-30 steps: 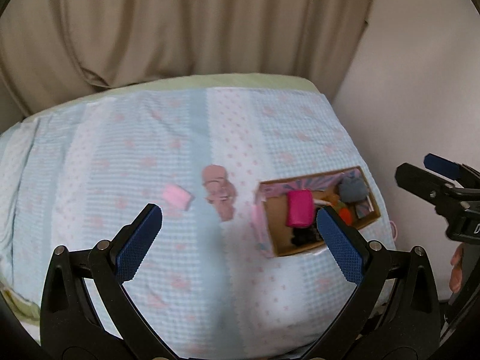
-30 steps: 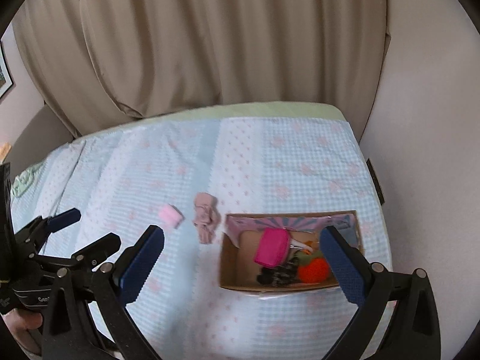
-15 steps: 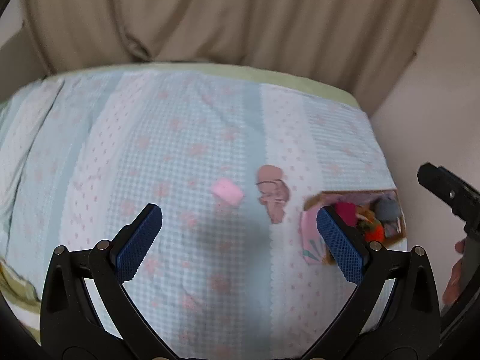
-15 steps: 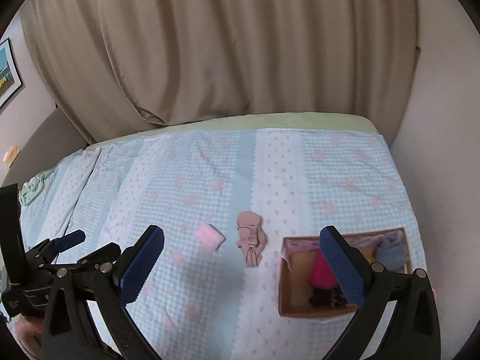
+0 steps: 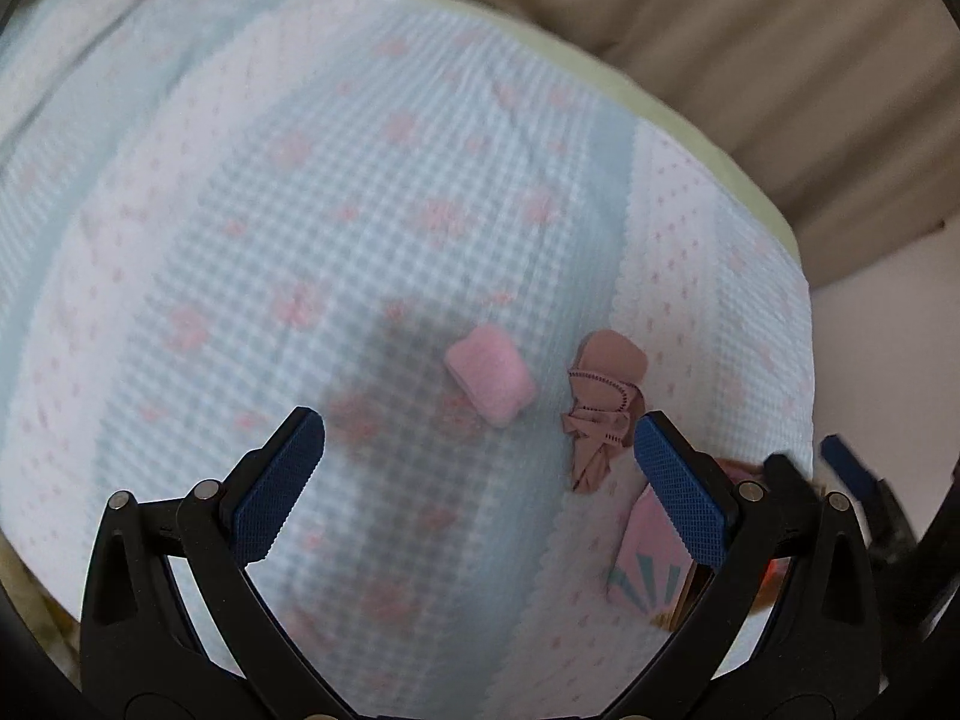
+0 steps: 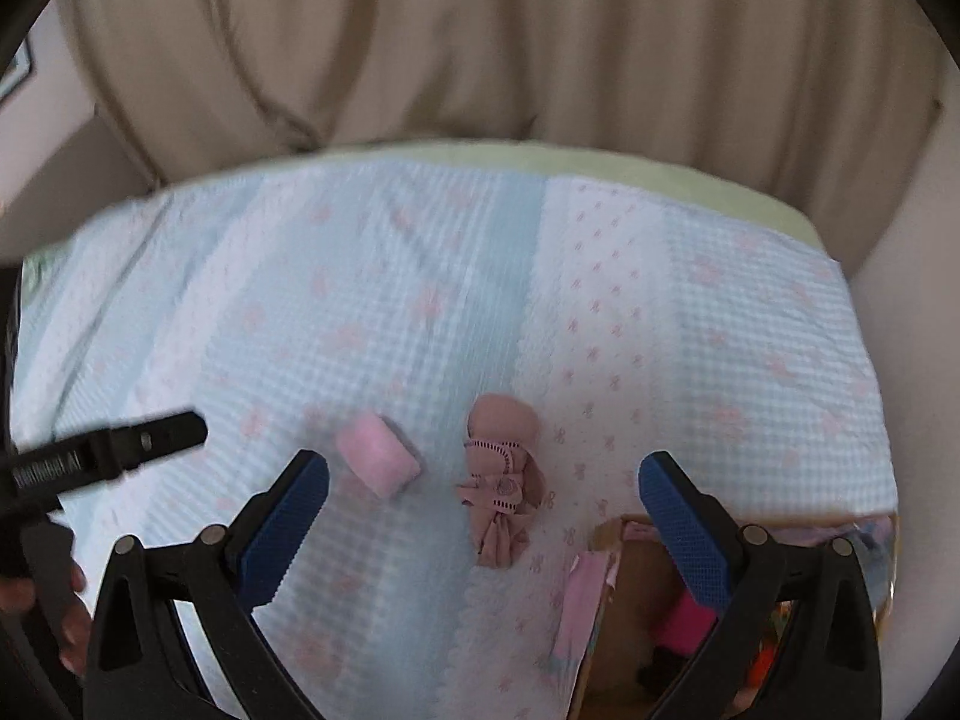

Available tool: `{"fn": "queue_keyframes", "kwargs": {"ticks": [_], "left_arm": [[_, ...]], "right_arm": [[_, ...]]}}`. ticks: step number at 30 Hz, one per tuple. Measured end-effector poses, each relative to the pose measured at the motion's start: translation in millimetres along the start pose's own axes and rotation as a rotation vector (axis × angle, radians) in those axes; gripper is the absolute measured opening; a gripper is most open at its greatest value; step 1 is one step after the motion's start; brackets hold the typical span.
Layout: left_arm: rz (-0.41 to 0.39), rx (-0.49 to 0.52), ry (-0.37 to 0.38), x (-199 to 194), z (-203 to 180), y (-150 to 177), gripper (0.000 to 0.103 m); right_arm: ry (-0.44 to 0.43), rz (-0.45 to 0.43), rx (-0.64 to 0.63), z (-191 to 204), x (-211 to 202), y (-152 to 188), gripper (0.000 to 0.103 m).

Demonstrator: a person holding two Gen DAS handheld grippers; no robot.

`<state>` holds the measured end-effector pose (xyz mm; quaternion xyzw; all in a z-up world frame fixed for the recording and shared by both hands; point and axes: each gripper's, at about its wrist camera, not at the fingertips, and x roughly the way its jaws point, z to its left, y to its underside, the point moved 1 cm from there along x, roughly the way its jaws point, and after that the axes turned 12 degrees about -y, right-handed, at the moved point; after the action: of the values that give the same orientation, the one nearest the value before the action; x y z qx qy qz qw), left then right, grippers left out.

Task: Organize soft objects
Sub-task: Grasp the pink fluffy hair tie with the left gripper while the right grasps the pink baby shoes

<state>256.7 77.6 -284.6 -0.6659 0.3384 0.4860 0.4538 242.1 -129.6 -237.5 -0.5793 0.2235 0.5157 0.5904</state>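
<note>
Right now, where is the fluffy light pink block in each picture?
Left wrist view: small fluffy light pink block lies centre, slightly right, on the blue checked blanket.
Right wrist view: left of centre.
Shared landmark: the crumpled dusty-pink cloth lies just right of it.

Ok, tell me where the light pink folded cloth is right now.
The light pink folded cloth lies on the checked bedspread, just left of the crumpled dusty-pink garment, ahead of the open left tool, apart from both.
</note>
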Motion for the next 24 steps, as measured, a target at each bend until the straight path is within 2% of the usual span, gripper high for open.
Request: {"fn": "queue_keyframes", "kwargs": {"ticks": [6, 11, 14, 21, 23, 24], "left_arm": [[0.084, -0.06, 0.003, 59.8, -16.6, -5.2, 0.102], [0.135, -0.058, -0.035, 110.0, -38.3, -10.5, 0.102], [0.163, -0.069, -0.049, 136.3, -44.9, -15.7, 0.098], [0.23, -0.118, -0.068, 191.5, -52.4, -13.9, 0.088], [0.236, -0.118, -0.084, 199.5, -54.6, -12.5, 0.077], [0.238, -0.116, -0.091, 202.5, -56.1, -11.9, 0.074]], "right_arm": [[-0.019, 0.146, -0.074, -13.7, 64.6, 3.7, 0.103], [-0.023, 0.27, -0.064, -28.2, 116.6, 9.6, 0.102], [-0.027, 0.331, -0.073, -34.5, 145.1, 17.7, 0.094], [-0.032, 0.411, -0.035, -46.4, 189.3, 33.5, 0.081], [-0.036, 0.42, -0.015, -48.2, 196.7, 36.8, 0.072], [-0.037, 0.421, -0.006, -48.9, 199.3, 38.2, 0.071]]}}
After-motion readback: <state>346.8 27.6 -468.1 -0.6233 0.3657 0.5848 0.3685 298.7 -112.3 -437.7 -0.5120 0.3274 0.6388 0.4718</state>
